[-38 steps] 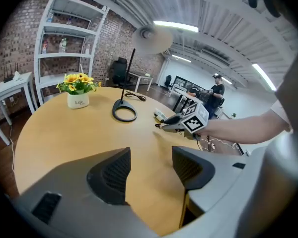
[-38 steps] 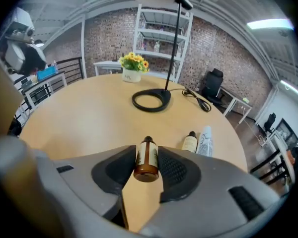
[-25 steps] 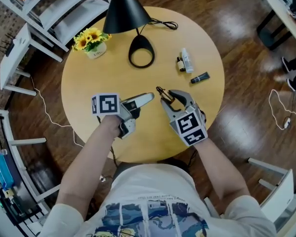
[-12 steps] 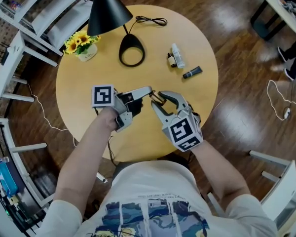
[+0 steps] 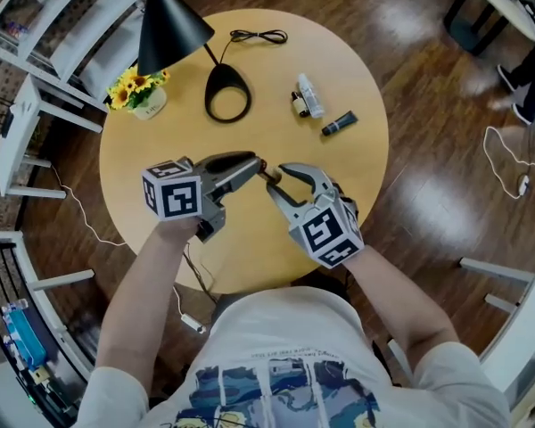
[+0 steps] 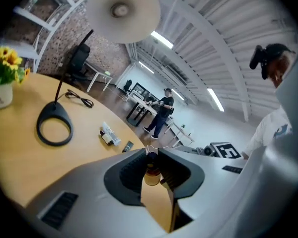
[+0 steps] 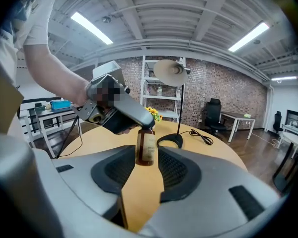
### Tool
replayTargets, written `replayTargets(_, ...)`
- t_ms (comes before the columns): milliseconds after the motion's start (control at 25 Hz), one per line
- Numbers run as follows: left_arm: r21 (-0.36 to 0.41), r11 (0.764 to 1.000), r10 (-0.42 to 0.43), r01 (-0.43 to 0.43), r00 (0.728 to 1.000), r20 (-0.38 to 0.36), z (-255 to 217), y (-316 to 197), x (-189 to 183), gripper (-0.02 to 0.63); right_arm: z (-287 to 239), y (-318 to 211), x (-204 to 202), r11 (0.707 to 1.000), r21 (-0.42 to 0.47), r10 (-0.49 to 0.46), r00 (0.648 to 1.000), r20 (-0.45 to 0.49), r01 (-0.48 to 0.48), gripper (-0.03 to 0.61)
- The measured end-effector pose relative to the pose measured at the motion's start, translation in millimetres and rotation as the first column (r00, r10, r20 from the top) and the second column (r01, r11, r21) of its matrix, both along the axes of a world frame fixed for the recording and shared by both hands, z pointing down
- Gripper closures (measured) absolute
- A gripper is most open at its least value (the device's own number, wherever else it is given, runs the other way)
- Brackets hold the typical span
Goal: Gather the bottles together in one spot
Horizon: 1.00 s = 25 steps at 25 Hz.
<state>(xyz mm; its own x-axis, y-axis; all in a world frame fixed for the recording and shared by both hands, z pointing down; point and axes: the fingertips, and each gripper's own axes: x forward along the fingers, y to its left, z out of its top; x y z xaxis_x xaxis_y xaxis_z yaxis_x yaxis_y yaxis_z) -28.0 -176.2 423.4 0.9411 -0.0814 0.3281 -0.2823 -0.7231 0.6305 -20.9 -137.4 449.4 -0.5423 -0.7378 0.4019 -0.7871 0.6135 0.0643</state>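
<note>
Left gripper (image 5: 260,162) now clamps amber bottle (image 7: 145,148) (right gripper (image 5: 270,174) easing).

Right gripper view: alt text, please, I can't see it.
An upright amber bottle is gripped between the fingers of the right gripper over a round wooden table. The left gripper, whose fingers have just been closing, clamps its cap.

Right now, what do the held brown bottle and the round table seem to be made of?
The small bottle looks amber and glossy, so glass or tinted plastic; I cannot tell which. The round table looks like light wood or veneer, smooth with a soft sheen.
</note>
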Motion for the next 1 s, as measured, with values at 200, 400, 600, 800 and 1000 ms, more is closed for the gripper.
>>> replayTargets(200, 0.26, 0.965, -0.031, -0.018, 0.983, 0.181, 7, -26, -23, 0.543, 10, 8, 13, 0.999, -0.036, 0.012, 1.0, -0.006, -0.012, 0.416)
replayTargets(400, 0.407, 0.912, -0.114, -0.04, 0.931, 0.346, 29, -71, -68, 0.543, 21, 25, 29, 0.993, -0.105, 0.056, 0.998, 0.036, -0.052, 0.373)
replayTargets(600, 0.433, 0.901, -0.17, -0.027, 0.896, 0.411, 66, -114, -110, 0.543, 36, 45, 45, 0.979, -0.174, 0.107, 0.994, 0.025, -0.101, 0.346)
replayTargets(800, 0.459, 0.887, -0.187, -0.05, 0.87, 0.456, 103, -131, -133, 0.543, 50, 66, 52, 0.961, -0.233, 0.154, 0.988, 0.012, -0.147, 0.341)
replayTargets(1000, 0.463, 0.886, -0.209, -0.027, 0.868, 0.45, 133, -136, -141, 0.543, 56, 68, 49, 0.948, -0.261, 0.191, 0.981, 0.015, -0.181, 0.341)
